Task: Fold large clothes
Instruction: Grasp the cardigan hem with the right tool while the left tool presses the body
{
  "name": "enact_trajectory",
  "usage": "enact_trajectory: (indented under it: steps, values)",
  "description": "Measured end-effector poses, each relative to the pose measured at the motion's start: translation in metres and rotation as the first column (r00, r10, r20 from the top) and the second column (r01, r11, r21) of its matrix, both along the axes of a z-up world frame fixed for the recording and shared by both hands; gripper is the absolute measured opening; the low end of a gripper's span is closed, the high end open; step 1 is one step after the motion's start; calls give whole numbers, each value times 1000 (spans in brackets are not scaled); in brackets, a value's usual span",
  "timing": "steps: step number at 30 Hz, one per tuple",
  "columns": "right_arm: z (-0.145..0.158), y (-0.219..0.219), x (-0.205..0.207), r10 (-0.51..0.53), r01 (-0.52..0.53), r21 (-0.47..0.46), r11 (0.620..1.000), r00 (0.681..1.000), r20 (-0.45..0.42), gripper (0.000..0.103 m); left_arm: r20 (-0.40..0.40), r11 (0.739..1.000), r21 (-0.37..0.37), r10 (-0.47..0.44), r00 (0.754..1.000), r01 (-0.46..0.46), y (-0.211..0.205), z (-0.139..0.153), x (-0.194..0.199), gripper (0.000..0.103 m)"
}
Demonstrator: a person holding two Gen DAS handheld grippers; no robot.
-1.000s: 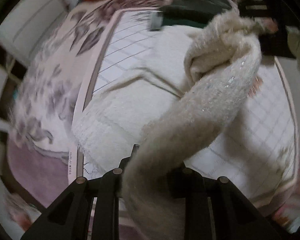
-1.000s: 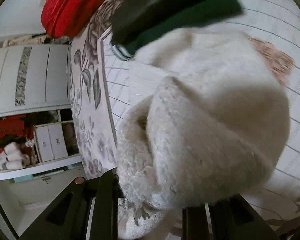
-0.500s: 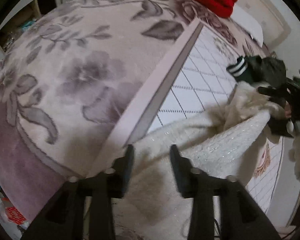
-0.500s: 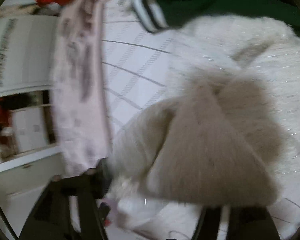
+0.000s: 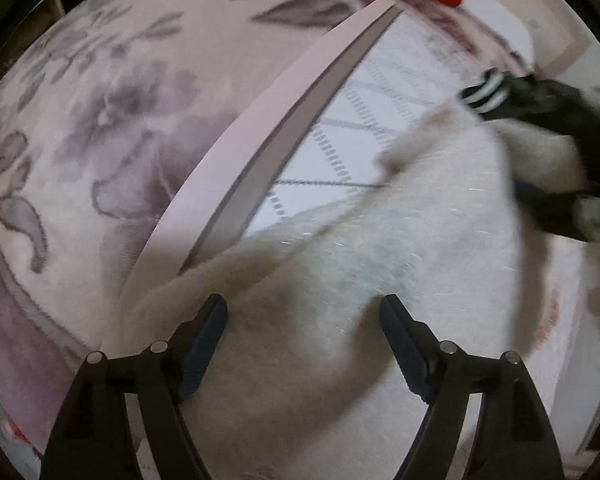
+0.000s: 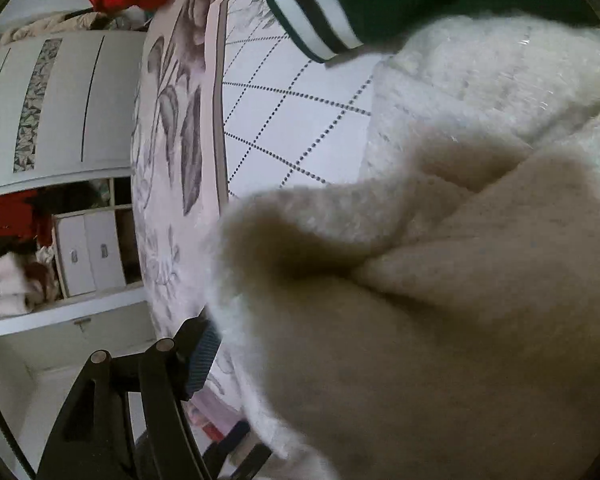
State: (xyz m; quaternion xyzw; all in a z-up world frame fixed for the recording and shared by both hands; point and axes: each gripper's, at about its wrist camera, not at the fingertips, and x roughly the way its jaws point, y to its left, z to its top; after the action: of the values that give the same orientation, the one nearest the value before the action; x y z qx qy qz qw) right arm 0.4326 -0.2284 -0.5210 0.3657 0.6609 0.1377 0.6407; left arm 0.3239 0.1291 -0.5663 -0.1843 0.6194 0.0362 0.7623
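step: fold just laid; fluffy cream sweater (image 5: 380,272) dropped on bed (image 5: 112,128)
left gripper (image 5: 304,312): just spread wide; pinching nothing
right gripper (image 6: 300,344): just opened; sweater draped over it
next: likely regrip the edge at 12 o'clock for another fold

Left tool (image 5: 303,320) agape; right likely too.

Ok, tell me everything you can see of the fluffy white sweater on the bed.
The fluffy white sweater is a cream, fuzzy knit with glinting fibres, lying rumpled and partly folded on the quilted bedspread. A thick fold bulges close to the right wrist camera. A dark green garment with a striped cuff overlaps its far edge. The left hand-held gripper stands open over it.
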Motion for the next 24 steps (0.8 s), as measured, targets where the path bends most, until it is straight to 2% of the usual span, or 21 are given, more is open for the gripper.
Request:
enact_trajectory:
  steps: [3,5,7,8,11,14,16,18,21,22,23,24]
  values:
    - [42,-32,-23,-31,28,33,999,996,85,74,34,999,-27,36,999,-35,7,10,0,77]
    - [60,-60,-39,-48,54,-53,997,992,115,74,38,999,-4,34,999,-34,7,13,-1,77]
    - [55,-81,-34,-75,90,-125,988,990,117,74,22,999,8,37,999,-37,6,6,-1,77]
    - [47,-86,-27,-94,107,-129,986,990,106,74,10,999,5,43,999,-43,7,1,0,77]
    - [13,-91,12,-167,172,-55,984,982,88,76,3,998,3,70,998,-70,12,-3,2,77]
    - [-12,-80,40,-115,121,-93,988,991,69,76,8,996,8,86,996,-86,14,-3,3,77]
    - [-4,-80,37,-85,93,-102,990,993,79,76,10,996,11,87,996,-87,11,0,4,77]
    - [24,-94,13,-60,74,-101,992,990,129,76,27,996,18,86,996,-87,7,8,0,77]
    - [56,-133,-34,-123,171,-223,960,969,214,80,55,997,21,73,996,-75,-6,22,-7,77]
    - [58,-145,-46,-149,207,-286,936,966,211,88,63,997,22,69,996,-70,-10,25,-9,77]
    - [49,-164,-59,-208,258,-363,895,963,173,88,74,998,29,62,995,-64,-16,29,-13,77]
    - [36,-175,-62,-249,283,-358,890,958,139,88,80,998,37,53,995,-57,-20,30,-14,77]
